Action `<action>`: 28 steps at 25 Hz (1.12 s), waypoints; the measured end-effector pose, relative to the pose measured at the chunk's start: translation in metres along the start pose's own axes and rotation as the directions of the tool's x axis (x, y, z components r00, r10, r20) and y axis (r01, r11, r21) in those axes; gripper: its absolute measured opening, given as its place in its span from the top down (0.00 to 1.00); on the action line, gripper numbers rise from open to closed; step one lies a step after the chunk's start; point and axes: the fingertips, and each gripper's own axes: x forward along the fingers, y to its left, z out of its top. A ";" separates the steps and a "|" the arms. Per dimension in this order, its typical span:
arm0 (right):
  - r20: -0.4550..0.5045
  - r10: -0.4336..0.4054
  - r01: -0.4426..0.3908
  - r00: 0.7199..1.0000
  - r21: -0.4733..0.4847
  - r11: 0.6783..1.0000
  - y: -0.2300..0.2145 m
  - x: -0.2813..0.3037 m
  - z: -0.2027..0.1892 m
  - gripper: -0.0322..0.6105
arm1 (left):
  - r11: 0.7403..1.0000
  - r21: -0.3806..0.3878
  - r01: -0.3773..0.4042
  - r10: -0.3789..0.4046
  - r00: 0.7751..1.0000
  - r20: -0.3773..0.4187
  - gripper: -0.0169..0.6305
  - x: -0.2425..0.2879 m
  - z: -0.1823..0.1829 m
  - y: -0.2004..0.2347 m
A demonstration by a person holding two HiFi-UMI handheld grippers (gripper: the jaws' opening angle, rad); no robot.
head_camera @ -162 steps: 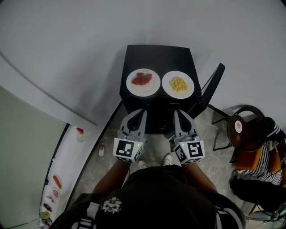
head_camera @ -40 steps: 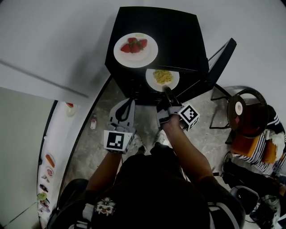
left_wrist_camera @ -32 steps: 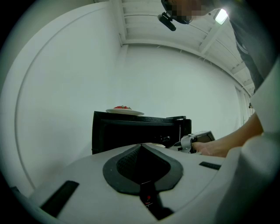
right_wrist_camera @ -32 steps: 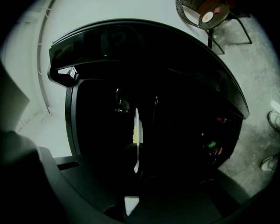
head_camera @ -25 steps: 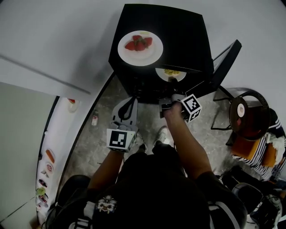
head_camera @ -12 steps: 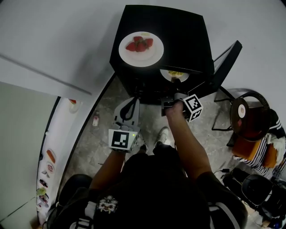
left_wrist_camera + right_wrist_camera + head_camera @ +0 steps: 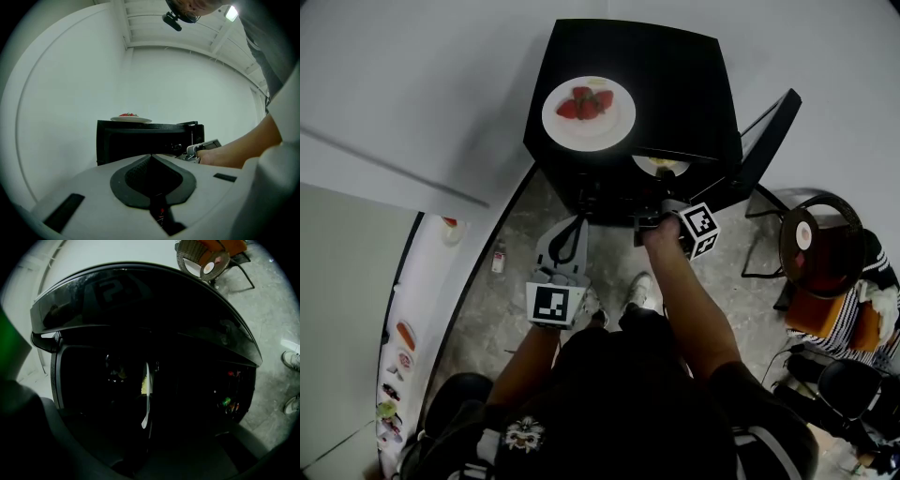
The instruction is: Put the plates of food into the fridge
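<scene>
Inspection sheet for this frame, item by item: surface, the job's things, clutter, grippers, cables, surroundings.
Surface: black fridge top, carrying one plate.
Job's things: strawberry plate on the fridge top; yellow-food plate partly inside the opening; fridge door swung open.
Clutter: small bottle on the floor.
Grippers: right gripper shut on the yellow-food plate's rim; left gripper shut, empty, short of the fridge.
Cables: nothing seen.
Surroundings: white wall, wicker chair, a seated person at the right.
</scene>
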 end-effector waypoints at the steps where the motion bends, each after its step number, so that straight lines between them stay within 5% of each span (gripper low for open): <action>1: 0.003 -0.003 0.003 1.000 -0.001 1.000 0.000 0.000 0.000 0.89 | 1.000 0.002 0.002 -0.002 1.000 0.001 0.94 0.001 0.000 0.000; 5: 0.018 -0.018 0.018 1.000 -0.024 1.000 -0.002 -0.006 0.002 0.78 | 1.000 -0.001 0.004 -0.004 1.000 -0.002 0.94 0.003 0.001 0.000; 11: -0.028 0.026 -0.031 0.999 -0.184 0.982 0.012 -0.031 -0.003 0.74 | 1.000 -0.002 0.001 -0.001 1.000 -0.003 0.94 0.005 0.004 0.004; 19: -0.171 0.140 -0.201 0.975 -0.429 0.881 0.062 -0.074 -0.028 0.75 | 1.000 0.009 0.024 -0.024 1.000 0.014 0.94 0.010 0.013 0.002; 21: -0.213 0.201 -0.285 0.956 -0.527 0.800 0.081 -0.087 -0.036 0.77 | 1.000 0.004 0.030 -0.030 0.999 0.016 0.94 0.011 0.015 0.000; 24: -0.285 0.276 -0.396 0.918 -0.715 0.576 0.107 -0.109 -0.051 0.79 | 0.999 -0.017 0.040 -0.040 0.999 0.012 0.94 0.011 0.019 -0.002; 28: -0.356 0.301 -0.441 0.885 -0.847 0.297 0.125 -0.133 -0.067 0.81 | 0.998 -0.024 0.055 -0.055 0.998 0.021 0.94 0.011 0.025 -0.007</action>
